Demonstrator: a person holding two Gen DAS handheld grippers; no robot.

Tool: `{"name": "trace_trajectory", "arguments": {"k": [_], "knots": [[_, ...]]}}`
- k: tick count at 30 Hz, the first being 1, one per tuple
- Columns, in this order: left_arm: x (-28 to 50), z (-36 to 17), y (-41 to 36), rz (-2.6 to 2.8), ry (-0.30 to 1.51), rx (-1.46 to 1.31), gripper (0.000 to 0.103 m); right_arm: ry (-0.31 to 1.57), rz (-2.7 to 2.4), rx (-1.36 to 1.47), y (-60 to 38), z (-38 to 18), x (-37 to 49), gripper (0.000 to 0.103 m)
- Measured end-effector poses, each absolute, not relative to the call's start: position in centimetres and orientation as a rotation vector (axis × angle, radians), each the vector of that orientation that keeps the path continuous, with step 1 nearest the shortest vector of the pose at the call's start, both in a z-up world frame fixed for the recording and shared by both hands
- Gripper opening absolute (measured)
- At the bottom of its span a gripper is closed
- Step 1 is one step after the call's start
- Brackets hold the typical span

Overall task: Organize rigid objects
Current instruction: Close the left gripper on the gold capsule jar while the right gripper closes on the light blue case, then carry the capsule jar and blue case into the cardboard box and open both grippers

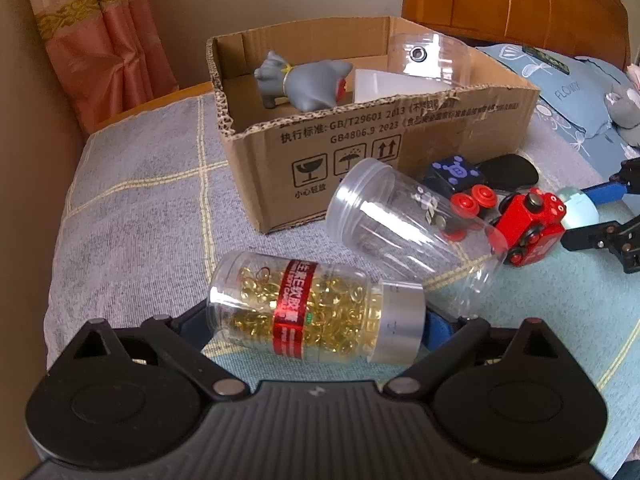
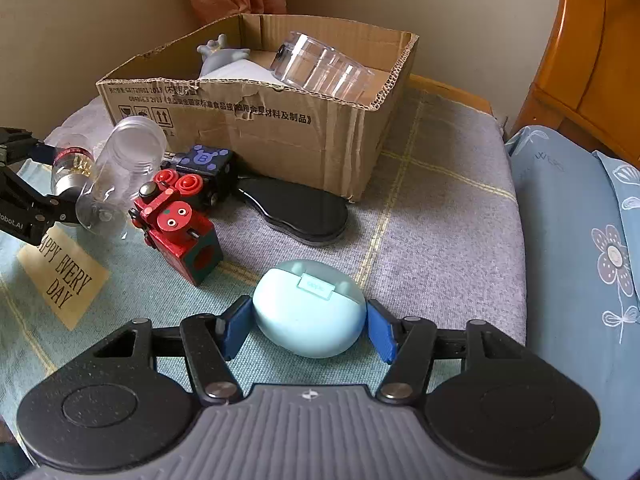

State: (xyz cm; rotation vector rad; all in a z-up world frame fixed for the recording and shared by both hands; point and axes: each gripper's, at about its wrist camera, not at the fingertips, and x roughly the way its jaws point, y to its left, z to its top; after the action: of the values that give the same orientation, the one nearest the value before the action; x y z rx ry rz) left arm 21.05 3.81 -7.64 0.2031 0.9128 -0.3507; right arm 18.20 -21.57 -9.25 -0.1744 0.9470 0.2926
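Observation:
My left gripper is shut on a clear bottle of golden capsules with a red band and silver cap, held sideways. My right gripper is shut on a pale blue earbud case resting on the bedspread. An open cardboard box stands behind; it holds a grey toy animal, a white piece and a clear jar. An empty clear jar lies on its side before the box. A red toy train, a black toy block and a black case lie near the box.
The bedspread is grey with yellow lines. A blue pillow lies at the right, wooden furniture behind it. A "HAPPY EVERY DAY" label is on the cloth at left. A curtain hangs at the back left.

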Motion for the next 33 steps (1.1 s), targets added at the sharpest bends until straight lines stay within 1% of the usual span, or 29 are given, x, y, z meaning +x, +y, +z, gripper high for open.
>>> {"name": "trace_trajectory", "arguments": {"k": [9, 20, 28, 33], "knots": [[20.4, -7.2, 4.2, -0.372, 0.928, 0.206, 0.097, 0.968, 0.291, -0.182, -21.6, -9.0, 17.5, 0.066], [18.8, -5.1, 5.4, -0.408, 0.943, 0.176, 0.097, 0.963, 0.327, -0.200, -21.3, -7.5, 15.9, 0.066], [17.8, -2.5, 5.5, -0.436, 0.934, 0.191, 0.097, 0.939, 0.361, -0.219, -21.0, -5.2, 15.0, 0.066], [18.0, -0.2, 5.1, -0.457, 0.898, 0.205, 0.097, 0.905, 0.379, -0.224, -20.7, -3.3, 15.3, 0.066]]}}
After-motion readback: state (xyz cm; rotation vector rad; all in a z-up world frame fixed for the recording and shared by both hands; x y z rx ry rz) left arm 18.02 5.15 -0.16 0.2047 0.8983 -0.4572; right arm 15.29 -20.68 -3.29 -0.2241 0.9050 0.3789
